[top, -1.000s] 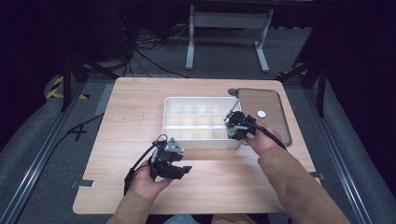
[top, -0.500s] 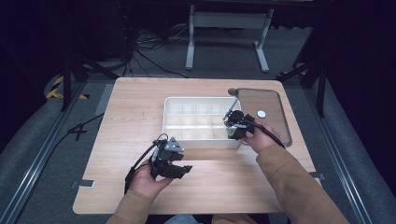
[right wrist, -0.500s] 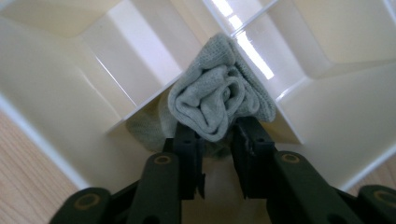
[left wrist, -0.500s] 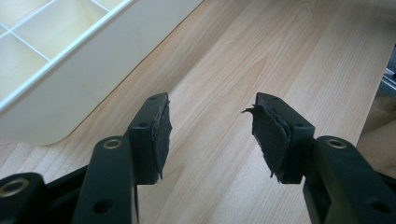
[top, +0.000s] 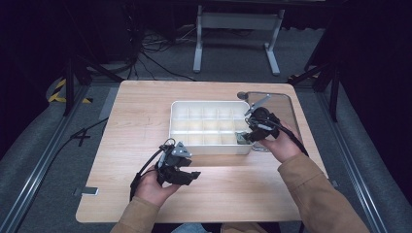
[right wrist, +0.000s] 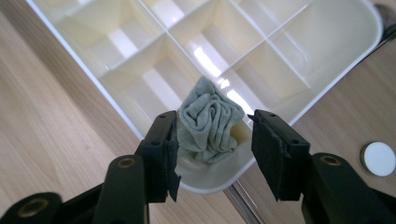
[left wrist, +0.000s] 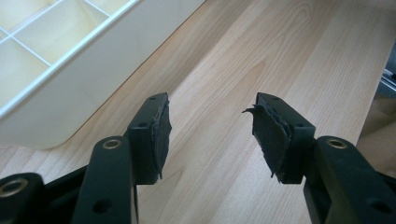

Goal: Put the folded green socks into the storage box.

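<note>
A white compartment tray (top: 209, 103) stands in the middle of the wooden table (top: 145, 111). In its near right corner compartment lies a crumpled grey-green cloth (right wrist: 210, 121), also seen from above as the cloth (top: 241, 138). My right gripper (right wrist: 212, 116) hovers over that corner, open, its jaws on either side of the cloth with gaps showing; from above the right gripper (top: 245, 136) sits at the tray's right end. My left gripper (left wrist: 211, 102) is open over bare wood beside the tray wall (left wrist: 56, 93); from above the left gripper (top: 188, 174) is in front of the tray.
A clear, grey-tinted lid (top: 282, 104) lies right of the tray. A small white disc (right wrist: 378, 158) rests beside the tray's corner. The other tray compartments (right wrist: 280, 60) hold nothing. Bare wood spreads left of and in front of the tray.
The right hand has shifted slightly toward the tray's near right corner. The left hand and its gripper have stayed in place.
</note>
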